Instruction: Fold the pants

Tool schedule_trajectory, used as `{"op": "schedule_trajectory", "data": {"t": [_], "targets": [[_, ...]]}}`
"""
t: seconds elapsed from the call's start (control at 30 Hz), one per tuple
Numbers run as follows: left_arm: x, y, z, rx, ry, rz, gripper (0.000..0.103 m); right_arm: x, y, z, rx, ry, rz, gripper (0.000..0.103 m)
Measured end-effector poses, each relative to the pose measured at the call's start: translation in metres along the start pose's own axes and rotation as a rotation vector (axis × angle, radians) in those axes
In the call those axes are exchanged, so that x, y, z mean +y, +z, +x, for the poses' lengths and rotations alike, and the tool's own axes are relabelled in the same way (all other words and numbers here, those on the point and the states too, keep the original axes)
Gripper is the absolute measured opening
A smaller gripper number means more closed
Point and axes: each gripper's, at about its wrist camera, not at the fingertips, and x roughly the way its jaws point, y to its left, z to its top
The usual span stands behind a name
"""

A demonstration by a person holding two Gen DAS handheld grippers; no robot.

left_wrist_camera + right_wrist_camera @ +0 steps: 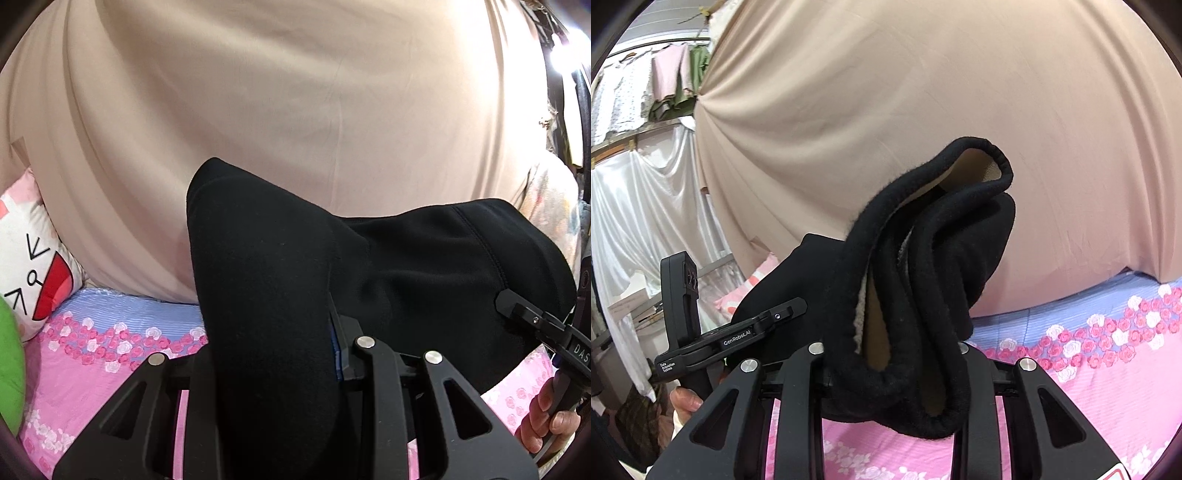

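Black pants (266, 280) hang in the air above the bed (110, 354), strung sideways between the 2 grippers, so the long axis runs gripper to gripper, roughly level. Left wrist view: a thick fold of fabric rises from betw. the fingers of the left gripper (273, 362) and leans up and away, then drops off to the right toward the right gripper (517, 310), whose tip bites the cloth near a seam; right hand (546, 417) on its handle at the lower right edge. Left jaws are clamped on the pants, fabric filling the gap. Right wrist view: hem or waistband end bunches up out of the right gripper's fingers, rolled edge looping upward, tan lining showing inside the loop; right jaws also clamped on the pants, cloth spilling over both sides. Left gripper is seen from the side at lower left, pinching the far part of the fabric. Behind it all: beige curtain (923, 110); pillow (33, 258) w/ a cartoon face at left; clothes rack (646, 92) and white drape (646, 206) off to the side. Nothing sits betw. pants and bed.
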Motion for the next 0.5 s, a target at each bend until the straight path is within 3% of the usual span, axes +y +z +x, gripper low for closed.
{"op": "schedule_trajectory", "data": {"t": [0.5], "targets": [[0.022, -0.032, 0.107, 0.103, 0.002, -0.015, 0.027, -0.074, -0.031, 0.07, 0.081, -0.051, 0.099, 0.027]]}}
